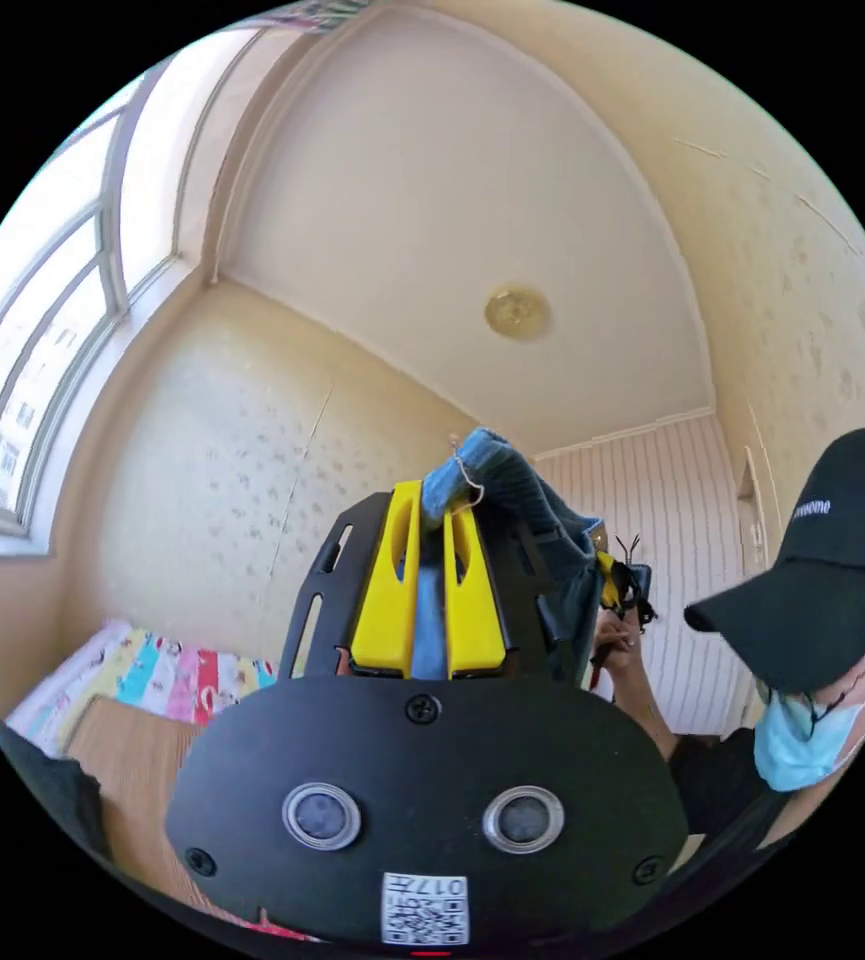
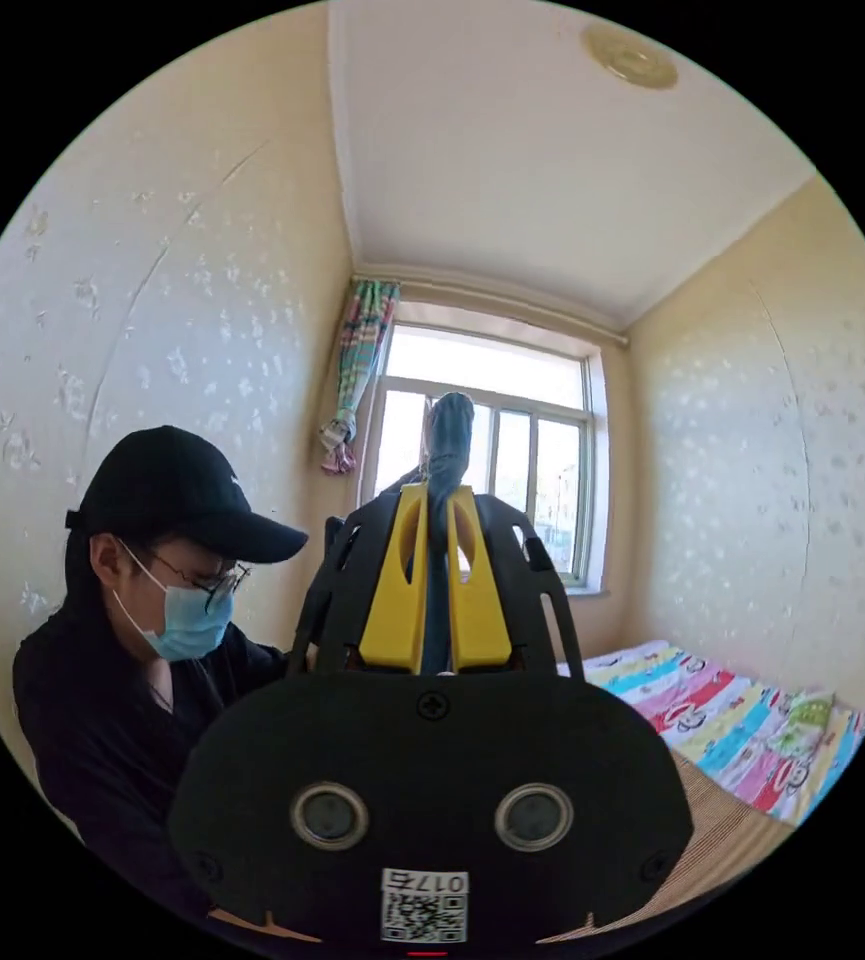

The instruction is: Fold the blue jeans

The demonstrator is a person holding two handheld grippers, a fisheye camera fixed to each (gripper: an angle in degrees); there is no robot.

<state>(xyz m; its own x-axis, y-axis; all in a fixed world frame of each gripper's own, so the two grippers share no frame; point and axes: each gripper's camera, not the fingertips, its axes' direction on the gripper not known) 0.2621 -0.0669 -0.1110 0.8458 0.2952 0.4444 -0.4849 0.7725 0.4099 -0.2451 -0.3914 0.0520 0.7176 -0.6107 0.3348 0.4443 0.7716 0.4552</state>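
While both cameras tilt up toward the ceiling, notes as follows.

Left gripper (image 1: 430, 600): yellow fingers (image 1: 388, 590) nearly closed, blue cloth pinched btwn them; a fold of it bunches out past the tips.

Right gripper (image 2: 434, 590): fingers (image 2: 482, 590) likewise close together, dark blue strip clamped btwn, cloth poking up beyond the tips against the window (image 2: 497, 470).

Blue jeans (image 1: 497, 480): held aloft by both grippers, off the bed; in left gripper view the denim runs from the left fingers across toward the other gripper (image 1: 620, 585), near the person (image 1: 832, 640). Rest of garment hangs out of sight below; can't tell which part (waist or hem) is gripped.

Handling (judgement): denim = heavyish, thick, soft but w/ some body; not slippery, not fragile. Seams & waistband are stiffest, so best hold is on a hemmed edge or waistband corner, both layers pinched. Weight will drag if only a thin fold is caught.

Setting: bed w/ striped colourful sheet (image 2: 742, 720) and woven mat (image 1: 132, 760) below; likely the laying-down spot.

Step (judgement): lift-and-straighten phase, fold not yet laid.
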